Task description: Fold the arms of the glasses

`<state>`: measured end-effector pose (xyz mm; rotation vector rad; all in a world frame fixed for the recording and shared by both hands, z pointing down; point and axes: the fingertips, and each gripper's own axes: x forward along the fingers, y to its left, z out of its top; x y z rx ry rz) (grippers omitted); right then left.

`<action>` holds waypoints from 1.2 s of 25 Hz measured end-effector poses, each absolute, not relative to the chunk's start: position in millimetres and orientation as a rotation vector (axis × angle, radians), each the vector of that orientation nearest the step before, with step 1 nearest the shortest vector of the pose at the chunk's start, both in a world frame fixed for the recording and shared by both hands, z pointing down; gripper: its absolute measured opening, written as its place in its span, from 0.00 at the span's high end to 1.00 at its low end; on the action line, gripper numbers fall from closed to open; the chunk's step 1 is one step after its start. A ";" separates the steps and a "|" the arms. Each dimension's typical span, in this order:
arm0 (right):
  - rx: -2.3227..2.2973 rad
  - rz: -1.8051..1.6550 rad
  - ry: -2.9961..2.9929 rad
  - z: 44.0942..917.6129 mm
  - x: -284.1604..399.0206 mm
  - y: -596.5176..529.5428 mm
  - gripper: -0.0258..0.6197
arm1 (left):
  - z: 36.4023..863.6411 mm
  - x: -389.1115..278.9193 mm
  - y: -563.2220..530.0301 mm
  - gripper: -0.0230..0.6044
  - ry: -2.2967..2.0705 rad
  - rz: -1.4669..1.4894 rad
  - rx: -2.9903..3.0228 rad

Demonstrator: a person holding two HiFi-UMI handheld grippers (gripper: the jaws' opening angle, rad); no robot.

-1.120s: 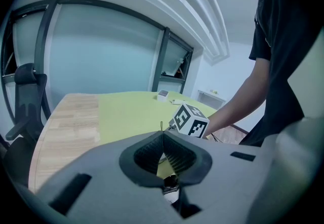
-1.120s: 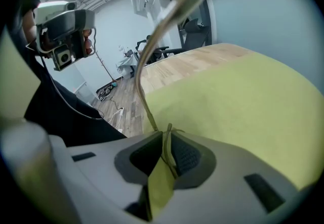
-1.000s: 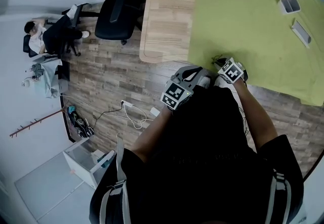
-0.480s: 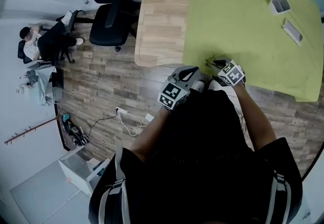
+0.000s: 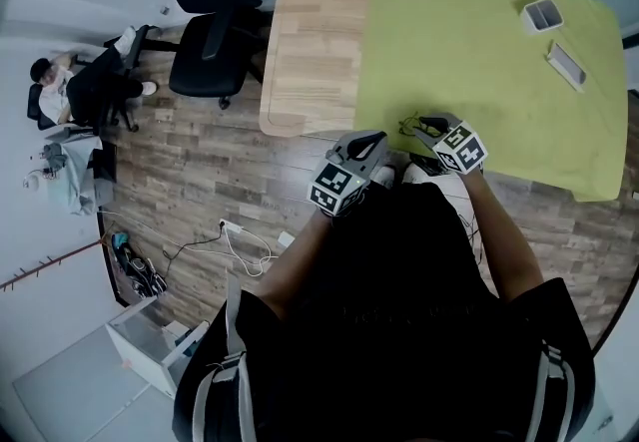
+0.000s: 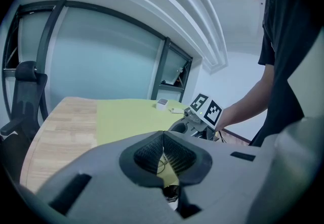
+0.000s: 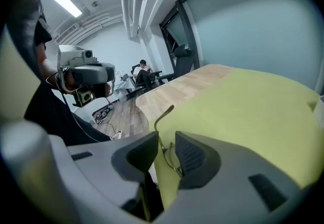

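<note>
Thin wire glasses (image 5: 409,123) lie at the near edge of the green mat (image 5: 479,51). My right gripper (image 5: 425,127) is on them. In the right gripper view its jaws (image 7: 166,153) stand a little apart with the wire frame (image 7: 172,163) running between the pads, and one arm (image 7: 164,116) sticks up past the tips. My left gripper (image 5: 370,144) hangs just off the table edge, left of the glasses. Its pads (image 6: 163,139) meet at the tips with nothing between them. A bit of the glasses' wire (image 6: 161,166) shows through the gap lower down.
The table has a bare wood strip (image 5: 310,31) to the left of the mat. A small white box (image 5: 542,15) and a flat grey case (image 5: 565,62) sit at the far right. A black office chair (image 5: 205,41), a seated person (image 5: 60,91) and floor cables (image 5: 240,240) are to the left.
The head view has shifted, so the table sits a little lower and further left in frame. Both grippers stay by the glasses at the near edge. No change in either grip is visible.
</note>
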<state>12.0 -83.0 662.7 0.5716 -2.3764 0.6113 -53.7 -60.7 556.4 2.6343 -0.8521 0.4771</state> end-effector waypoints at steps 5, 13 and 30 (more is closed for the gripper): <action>0.564 0.577 -2.403 648.4 10.8 -87.5 0.84 | 557.1 -52.7 -62.2 0.93 -0.843 0.454 2.645; 0.570 0.559 -2.431 631.8 11.1 -93.0 0.83 | 552.1 -57.8 -65.7 0.93 -0.874 0.386 2.601; 0.615 0.610 -2.424 622.4 11.0 -106.4 0.87 | 560.2 -64.9 -62.5 0.93 -0.879 0.397 2.580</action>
